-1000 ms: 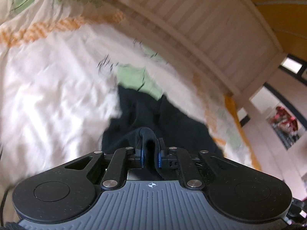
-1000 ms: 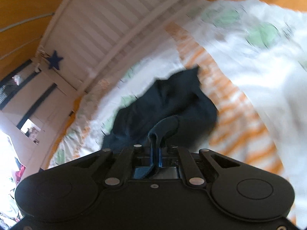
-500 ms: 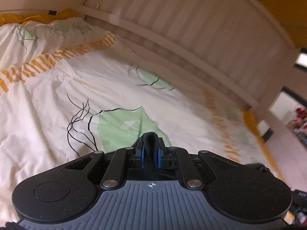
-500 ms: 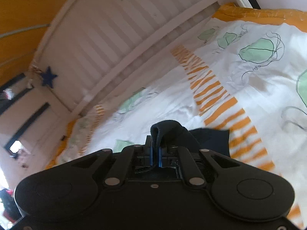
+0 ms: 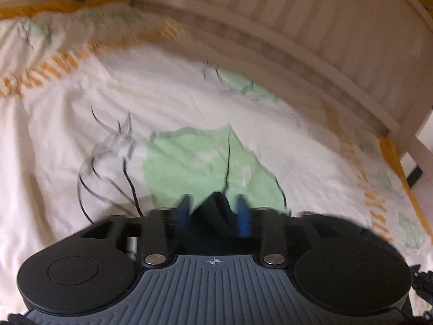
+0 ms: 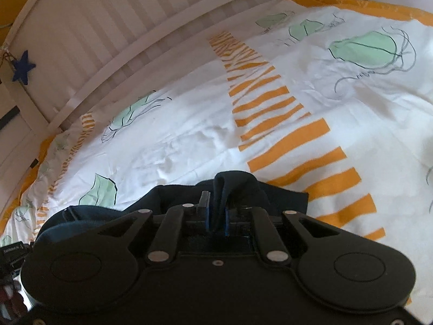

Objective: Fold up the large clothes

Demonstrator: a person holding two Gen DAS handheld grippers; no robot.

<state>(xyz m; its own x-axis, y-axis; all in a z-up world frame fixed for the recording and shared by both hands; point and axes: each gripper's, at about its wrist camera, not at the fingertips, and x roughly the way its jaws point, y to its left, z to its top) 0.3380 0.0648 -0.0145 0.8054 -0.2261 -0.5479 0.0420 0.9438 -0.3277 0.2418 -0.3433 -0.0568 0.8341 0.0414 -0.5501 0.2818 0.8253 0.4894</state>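
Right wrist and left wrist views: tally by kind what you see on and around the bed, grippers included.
dark garment: 1
patterned duvet: 1
slatted bed rail: 1
blue star: 1
grippers: 2, left gripper and right gripper, jaws of both just opening, garment between them
Total: 6

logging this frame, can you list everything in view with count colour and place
dark garment: 1, navy, on the duvet, a fold between each gripper's pads
duvet: 1, white with green shapes and orange stripes, covering the bed
bed rail: 1, white slats, behind the duvet
star: 1, blue, hanging at the rail's end
left gripper: 1, black with blue pads, jaws just opening, fold loose between them
right gripper: 1, black with blue pads, jaws just starting to open, fold between them
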